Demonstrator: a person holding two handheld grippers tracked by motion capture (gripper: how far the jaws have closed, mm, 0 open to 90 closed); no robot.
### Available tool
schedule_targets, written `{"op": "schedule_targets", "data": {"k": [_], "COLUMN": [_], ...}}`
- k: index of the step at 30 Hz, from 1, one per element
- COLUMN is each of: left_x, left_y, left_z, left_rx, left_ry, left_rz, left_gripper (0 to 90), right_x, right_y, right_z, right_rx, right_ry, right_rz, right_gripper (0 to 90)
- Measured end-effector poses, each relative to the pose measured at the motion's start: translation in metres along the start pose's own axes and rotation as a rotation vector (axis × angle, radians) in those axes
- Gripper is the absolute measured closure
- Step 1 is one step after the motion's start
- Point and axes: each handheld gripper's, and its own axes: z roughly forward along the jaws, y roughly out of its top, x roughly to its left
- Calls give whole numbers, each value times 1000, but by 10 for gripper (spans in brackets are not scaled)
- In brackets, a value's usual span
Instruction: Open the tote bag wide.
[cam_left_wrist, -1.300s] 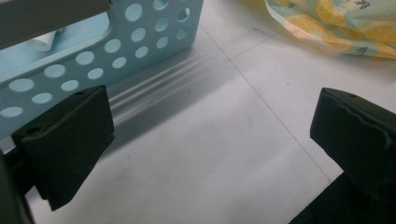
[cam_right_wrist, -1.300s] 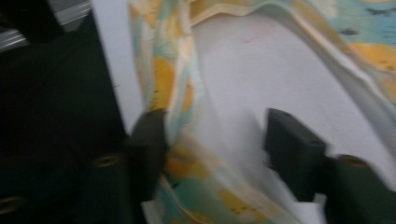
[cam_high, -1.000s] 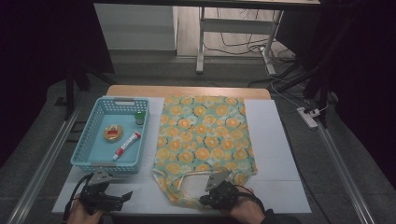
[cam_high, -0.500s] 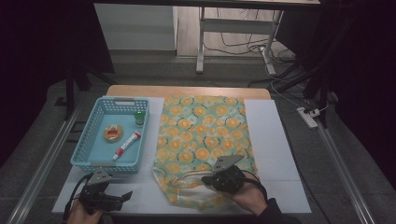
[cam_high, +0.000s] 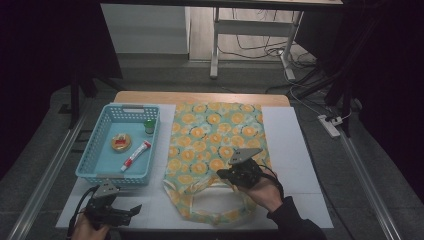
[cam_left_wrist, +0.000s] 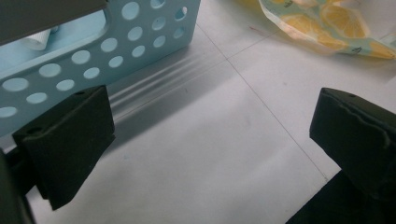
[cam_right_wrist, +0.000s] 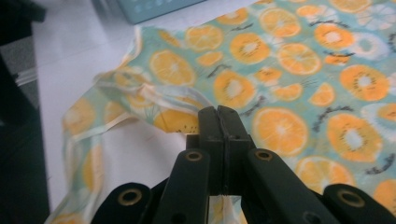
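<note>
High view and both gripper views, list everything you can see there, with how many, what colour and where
Tote bag: one, pale green with orange slice print, flat at the table's middle, handles toward the person.
Basket: one, light blue, perforated, left of the bag.
Small bottle: one, green, in the basket's far right corner.
Round item: one, orange and red, mid basket; too small to identify.
Tube: one, white with red, lying in the basket.
Table: one, white mat on a wooden top.
Power strip: one, white, on the floor at right.
Left gripper: black, open, over bare mat near the basket.
Right gripper: black, fingers shut on the tote bag's fabric.
</note>
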Motion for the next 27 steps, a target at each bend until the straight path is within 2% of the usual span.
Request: {"op": "schedule_targets", "data": {"k": [4,15,23,27], "left_x": [0,1,1,1], "left_y": [0,0,0,0], "left_z": [0,0,0,0], "left_rx": [-1,-1,-3,-4], "left_ry": [-3,-7,-7,-8], "left_rz": [-1,-4,-5,-5], "left_gripper": [3,3,5,4], "right_x": [-16,-44,-69,-77], "right_y": [6,20,30,30], "right_z": [4,14,32,41], "right_rx": [-16,-29,-24,-15], "right_ry": [-14,-61,-112,-129], "right_rz": [26,42,58,60], "right_gripper": [894,893,893,892]}}
